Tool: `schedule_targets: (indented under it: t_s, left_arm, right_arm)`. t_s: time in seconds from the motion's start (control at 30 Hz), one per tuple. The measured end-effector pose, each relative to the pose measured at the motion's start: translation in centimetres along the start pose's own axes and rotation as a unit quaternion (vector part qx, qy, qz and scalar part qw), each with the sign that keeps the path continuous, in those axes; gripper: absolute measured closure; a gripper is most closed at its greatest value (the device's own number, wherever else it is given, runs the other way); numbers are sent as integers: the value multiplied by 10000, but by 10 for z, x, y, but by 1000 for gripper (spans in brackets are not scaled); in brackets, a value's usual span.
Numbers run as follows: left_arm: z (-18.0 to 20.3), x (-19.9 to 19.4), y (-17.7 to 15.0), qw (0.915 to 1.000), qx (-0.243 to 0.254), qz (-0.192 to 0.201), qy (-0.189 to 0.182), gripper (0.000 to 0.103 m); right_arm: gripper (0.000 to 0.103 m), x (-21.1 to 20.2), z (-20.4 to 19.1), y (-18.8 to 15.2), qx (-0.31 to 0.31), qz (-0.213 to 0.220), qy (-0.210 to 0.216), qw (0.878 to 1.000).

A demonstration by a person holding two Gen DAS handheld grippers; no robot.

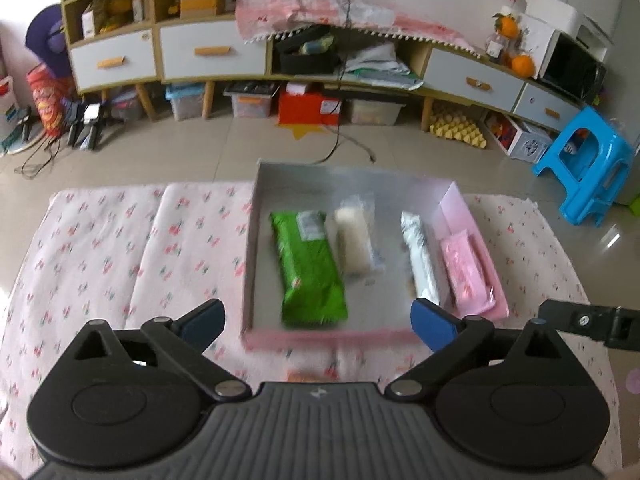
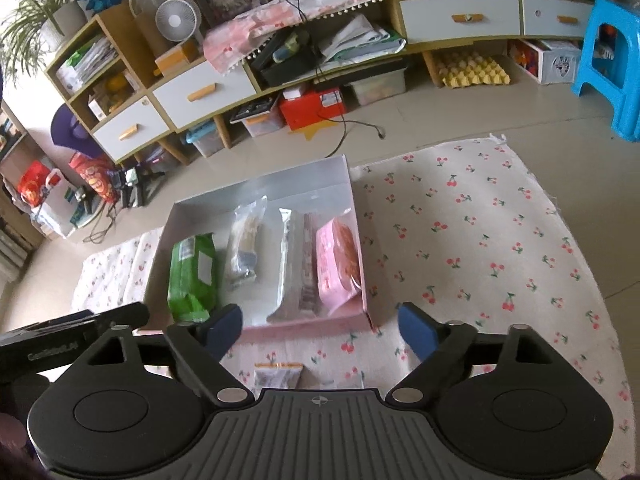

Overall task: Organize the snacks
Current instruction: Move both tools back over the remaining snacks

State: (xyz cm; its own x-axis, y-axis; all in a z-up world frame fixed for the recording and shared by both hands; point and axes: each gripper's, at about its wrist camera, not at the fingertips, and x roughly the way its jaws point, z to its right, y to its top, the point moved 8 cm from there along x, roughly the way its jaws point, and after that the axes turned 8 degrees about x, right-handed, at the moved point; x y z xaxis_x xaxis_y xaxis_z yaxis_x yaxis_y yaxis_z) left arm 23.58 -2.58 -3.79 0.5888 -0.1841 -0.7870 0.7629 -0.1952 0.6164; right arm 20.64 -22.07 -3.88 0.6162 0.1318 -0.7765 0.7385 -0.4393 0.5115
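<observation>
A shallow pink box (image 1: 320, 338) (image 2: 304, 326) lies on the cherry-print cloth. In it, left to right, lie a green packet (image 1: 308, 264) (image 2: 194, 272), a clear packet with pale snack (image 1: 356, 240) (image 2: 244, 240), a white-silver packet (image 1: 420, 260) (image 2: 294, 264) and a pink packet (image 1: 468, 272) (image 2: 338, 260). My left gripper (image 1: 320, 320) is open and empty above the box's near edge. My right gripper (image 2: 320, 332) is open and empty above that same edge. A small orange-topped packet (image 2: 278, 376) lies on the cloth under the right gripper; it shows blurred in the left wrist view (image 1: 304, 376).
The cherry-print cloth (image 2: 480, 240) (image 1: 120, 248) covers the floor around the box. A low cabinet with drawers (image 1: 200, 52) (image 2: 460, 20) stands behind, bins under it. A blue stool (image 1: 588, 168) (image 2: 612, 60) stands at the right. A black cable (image 1: 340, 136) lies beyond the box.
</observation>
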Motion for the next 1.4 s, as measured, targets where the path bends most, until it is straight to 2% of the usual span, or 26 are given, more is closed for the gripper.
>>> schedule_targets:
  t_s: [0.3,0.57,0.77,0.83,0.97,1.1,1.23,1.4]
  left_arm:
    - [-10,-19,-34,9996,266,-125,57,1]
    - [-21,-32,-73,9995,307,-32,-94,1]
    - [-30,-42,-97,9984,540,120,-114,1]
    - [-33,-44,-104,9978,629,111,-175,1]
    - [-38,-46,-119,9962,820,67,-294,1]
    - [-37,-49,-132,9908,1227,195,-533,1]
    - [-29,-54,-146,9790,1823,415,-813,1]
    - [-19,-53,-162,9647,2366,373,-1093,1]
  right_arm:
    - [14,-13,-5,-30,-288,-150,-115,9994]
    - [13,-18,-15,-63,-753,-130,4,9971]
    - [13,-14,-20,-90,-749,-242,241,9966]
    - [13,-14,-22,-97,-906,-213,256,9953]
    - [13,-16,-33,-117,-1660,-129,292,9856]
    - [13,-23,-46,-138,-2248,-21,501,9731]
    - [10,-22,-58,-162,-2701,5,671,9605]
    - [10,-20,-71,-186,-2957,-50,960,9504]
